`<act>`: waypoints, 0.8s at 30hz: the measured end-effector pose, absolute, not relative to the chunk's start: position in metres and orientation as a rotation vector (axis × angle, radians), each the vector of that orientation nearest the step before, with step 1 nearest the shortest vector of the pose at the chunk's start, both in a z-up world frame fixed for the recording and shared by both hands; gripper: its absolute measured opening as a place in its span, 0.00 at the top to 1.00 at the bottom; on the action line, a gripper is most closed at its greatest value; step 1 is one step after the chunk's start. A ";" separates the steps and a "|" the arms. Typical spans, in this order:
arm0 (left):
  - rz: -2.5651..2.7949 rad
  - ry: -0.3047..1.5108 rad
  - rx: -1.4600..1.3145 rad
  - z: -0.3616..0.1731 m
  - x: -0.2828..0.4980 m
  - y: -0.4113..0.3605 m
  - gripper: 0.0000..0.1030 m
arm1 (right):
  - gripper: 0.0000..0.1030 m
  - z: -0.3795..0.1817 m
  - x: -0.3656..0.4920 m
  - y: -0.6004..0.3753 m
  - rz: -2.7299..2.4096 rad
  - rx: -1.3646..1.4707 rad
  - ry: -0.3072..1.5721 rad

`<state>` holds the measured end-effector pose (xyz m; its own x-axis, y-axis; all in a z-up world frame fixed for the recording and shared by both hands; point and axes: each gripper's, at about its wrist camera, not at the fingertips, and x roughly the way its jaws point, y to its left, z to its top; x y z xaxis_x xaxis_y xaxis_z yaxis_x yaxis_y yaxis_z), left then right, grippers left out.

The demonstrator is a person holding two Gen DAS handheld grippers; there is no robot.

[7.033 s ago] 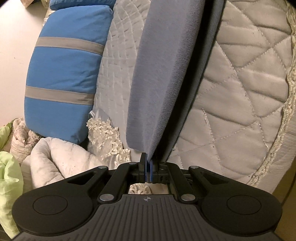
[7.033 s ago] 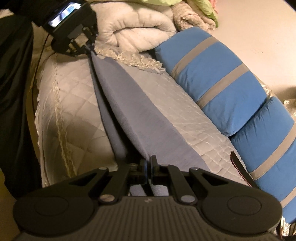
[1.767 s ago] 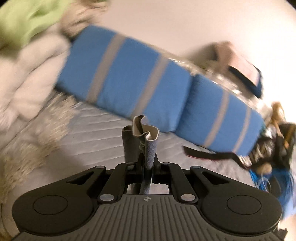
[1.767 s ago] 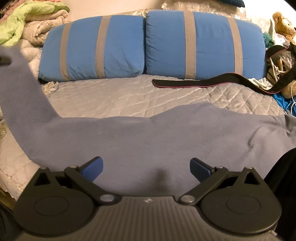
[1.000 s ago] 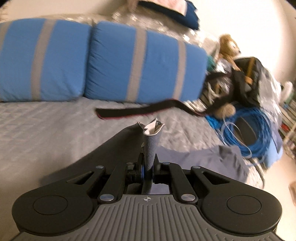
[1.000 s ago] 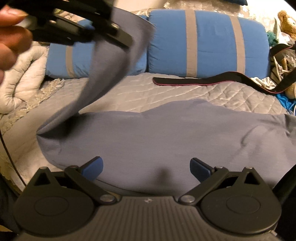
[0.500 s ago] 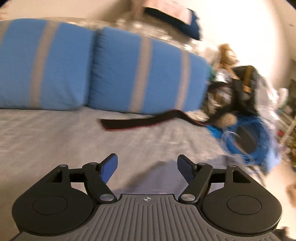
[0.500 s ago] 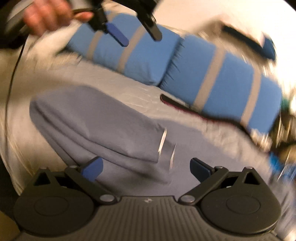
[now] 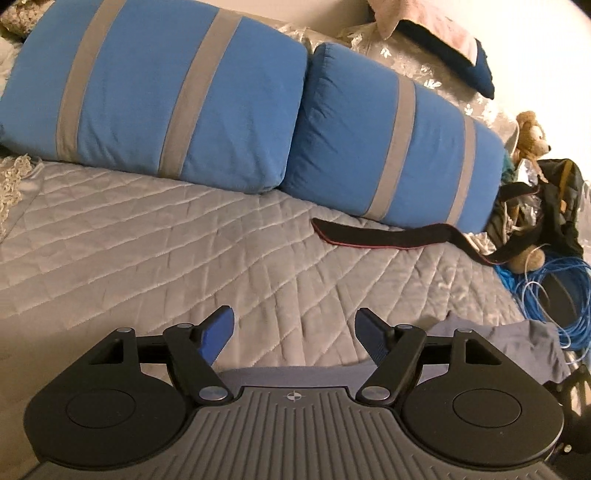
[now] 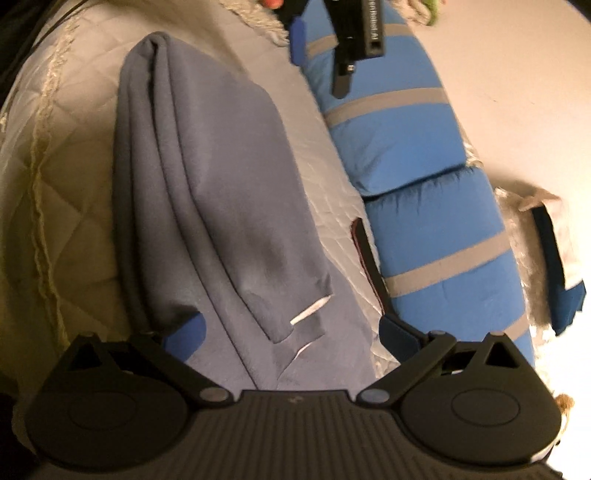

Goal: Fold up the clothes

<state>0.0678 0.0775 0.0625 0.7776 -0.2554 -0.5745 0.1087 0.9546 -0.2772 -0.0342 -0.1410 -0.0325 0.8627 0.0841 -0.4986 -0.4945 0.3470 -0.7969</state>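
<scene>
A grey-blue garment (image 10: 221, 184) lies folded over itself lengthwise on the quilted bed (image 10: 55, 184), with a white label showing at its near end. My right gripper (image 10: 291, 325) hovers open over that near end and nothing is between its fingers. My left gripper (image 9: 293, 321) is open and empty above the bedspread (image 9: 147, 240). Only an edge of the garment (image 9: 517, 343) shows beneath and to the right of it. In the right wrist view, the left gripper's blue fingertip (image 10: 297, 35) is above the garment's far end.
Two blue pillows with grey stripes (image 9: 166, 92) (image 9: 388, 140) line the back of the bed. A black strap (image 9: 388, 236) lies in front of them. At the right are a coil of blue cable (image 9: 546, 291), a teddy bear (image 9: 528, 133) and a dark bag (image 9: 561, 206).
My left gripper carried the garment's end across, let it go and opened, so the cloth now lies doubled over. The right wrist view has rolled strongly; that gripper stayed open.
</scene>
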 end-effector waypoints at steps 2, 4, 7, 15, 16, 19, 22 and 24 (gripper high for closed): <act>-0.194 0.647 -0.244 0.064 0.068 0.079 0.31 | 0.00 -0.022 -0.032 -0.142 0.424 -1.131 0.425; -0.184 0.649 -0.255 0.064 0.068 0.082 0.31 | 0.02 -0.009 -0.031 -0.145 0.464 -1.083 0.447; -0.164 0.665 -0.291 0.064 0.068 0.090 0.31 | 0.08 -0.001 -0.030 -0.148 0.480 -1.099 0.432; -0.141 0.706 -0.415 0.058 0.070 0.108 0.31 | 0.24 -0.027 -0.025 -0.150 0.479 -1.397 0.357; -0.144 0.708 -0.429 0.058 0.070 0.109 0.31 | 0.26 -0.030 -0.023 -0.150 0.483 -1.421 0.355; -0.165 0.701 -0.443 0.060 0.071 0.108 0.31 | 0.28 -0.041 -0.017 -0.147 0.497 -1.485 0.356; -0.190 0.688 -0.443 0.062 0.070 0.106 0.31 | 0.30 -0.048 -0.010 -0.146 0.519 -1.520 0.365; -0.202 0.683 -0.453 0.062 0.070 0.106 0.31 | 0.36 -0.052 -0.007 -0.146 0.535 -1.535 0.367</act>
